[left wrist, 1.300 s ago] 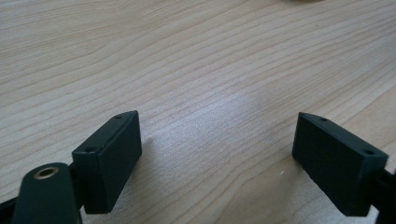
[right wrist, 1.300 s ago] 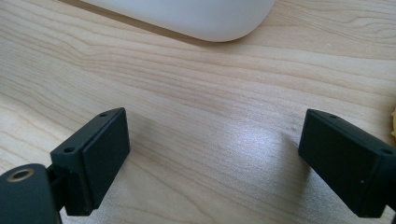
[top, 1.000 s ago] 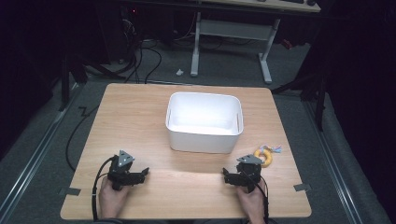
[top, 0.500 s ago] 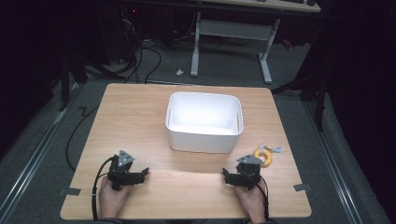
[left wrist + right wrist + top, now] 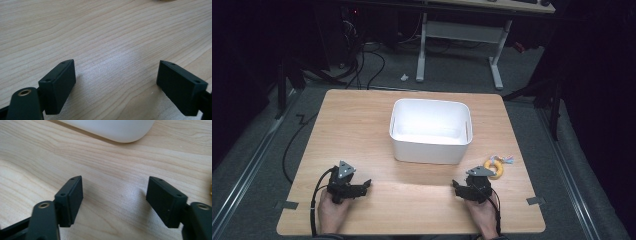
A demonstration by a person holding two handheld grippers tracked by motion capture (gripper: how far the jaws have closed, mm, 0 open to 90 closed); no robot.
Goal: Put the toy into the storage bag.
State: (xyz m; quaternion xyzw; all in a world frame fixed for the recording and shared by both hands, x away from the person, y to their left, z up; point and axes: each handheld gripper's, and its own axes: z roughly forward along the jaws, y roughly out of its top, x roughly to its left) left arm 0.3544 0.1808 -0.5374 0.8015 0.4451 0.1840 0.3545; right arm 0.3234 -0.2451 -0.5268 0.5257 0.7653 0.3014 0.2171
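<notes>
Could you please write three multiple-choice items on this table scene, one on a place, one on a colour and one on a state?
1. Where does the yellow ring lie?
A. Inside the bin
B. On the table beside the right gripper
C. Between the left gripper's jaws

2. What colour is the bin?
A. White
B. Blue
C. Black

3. How do the left gripper's jaws stand?
A. Closed on the ring
B. Open over bare wood
C. Closed on the bin's rim

Answers:
1 B, since the high view shows the ring on the table just past the right gripper, outside the bin.
2 A, since its walls and floor are white.
3 B, since the left gripper view shows a wide gap with wood grain alone between the jaws.
</notes>
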